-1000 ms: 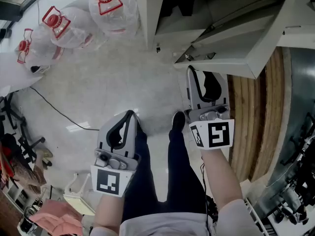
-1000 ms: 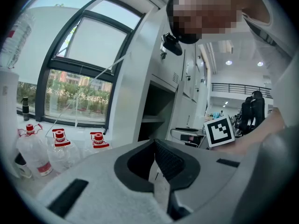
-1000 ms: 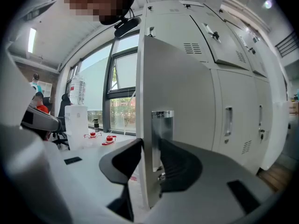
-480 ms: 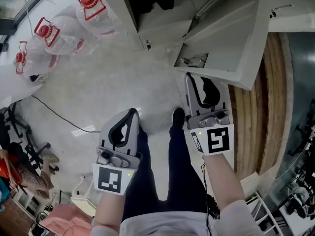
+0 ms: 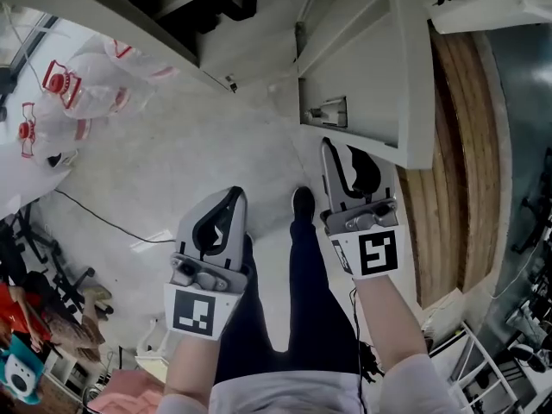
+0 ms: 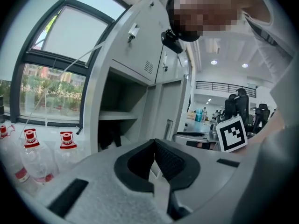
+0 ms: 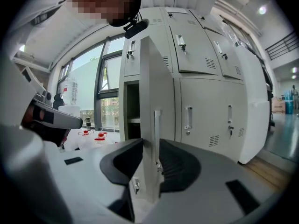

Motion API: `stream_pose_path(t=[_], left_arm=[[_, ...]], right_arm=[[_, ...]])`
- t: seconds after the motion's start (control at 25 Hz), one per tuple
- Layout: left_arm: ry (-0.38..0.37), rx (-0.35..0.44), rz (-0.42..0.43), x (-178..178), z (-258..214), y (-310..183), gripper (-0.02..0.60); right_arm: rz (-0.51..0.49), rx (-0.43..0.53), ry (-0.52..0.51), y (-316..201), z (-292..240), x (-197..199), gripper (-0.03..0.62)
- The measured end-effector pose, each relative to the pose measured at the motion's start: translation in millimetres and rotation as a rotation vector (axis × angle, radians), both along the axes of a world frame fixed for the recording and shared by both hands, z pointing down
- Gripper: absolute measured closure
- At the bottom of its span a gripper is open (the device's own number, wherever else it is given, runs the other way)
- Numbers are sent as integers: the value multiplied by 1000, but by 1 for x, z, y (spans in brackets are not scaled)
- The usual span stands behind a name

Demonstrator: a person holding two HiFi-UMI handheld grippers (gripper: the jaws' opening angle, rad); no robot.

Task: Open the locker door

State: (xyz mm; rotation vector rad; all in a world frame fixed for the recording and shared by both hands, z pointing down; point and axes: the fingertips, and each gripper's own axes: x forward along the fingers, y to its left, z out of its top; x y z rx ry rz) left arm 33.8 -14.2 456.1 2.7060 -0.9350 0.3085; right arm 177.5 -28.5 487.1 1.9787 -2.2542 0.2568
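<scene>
The pale grey metal locker door (image 7: 156,87) stands open at 1 o'clock in the head view, its far end cut off, and the dark inside of the locker (image 5: 207,3) is hard to make out. The right gripper (image 7: 150,146) has just been closing and pinches the door's thin edge; the left gripper (image 6: 154,143) is squeezed together, holding nothing. Clear plastic bottles with red caps (image 5: 78,93) sit at 10 o'clock, half hidden.

head view steeply down, gripper views level, close, sharing locker door (image 7: 150,78)

Pale speckled floor (image 5: 198,145), clear water jugs (image 5: 90,93) with red caps standing on it, black cable (image 5: 97,215) trailing across
</scene>
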Motion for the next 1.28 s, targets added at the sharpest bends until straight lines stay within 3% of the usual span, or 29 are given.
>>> stream_pose_path(t=[0.36, 0.48, 0.6, 0.88, 1.28], left_arm=[[-4, 7, 76, 58, -5, 10, 574], [-7, 8, 99, 75, -5, 13, 574], [-5, 8, 117, 91, -6, 16, 574], [-8, 15, 152, 119, -11, 16, 574], [-12, 46, 150, 128, -17, 6, 574]], right_arm=[[175, -12, -37, 24, 1, 83, 518], [242, -17, -26, 33, 1, 112, 572], [273, -18, -27, 41, -1, 130, 577], [300, -17, -31, 53, -4, 152, 580], [315, -20, -26, 55, -9, 161, 580]])
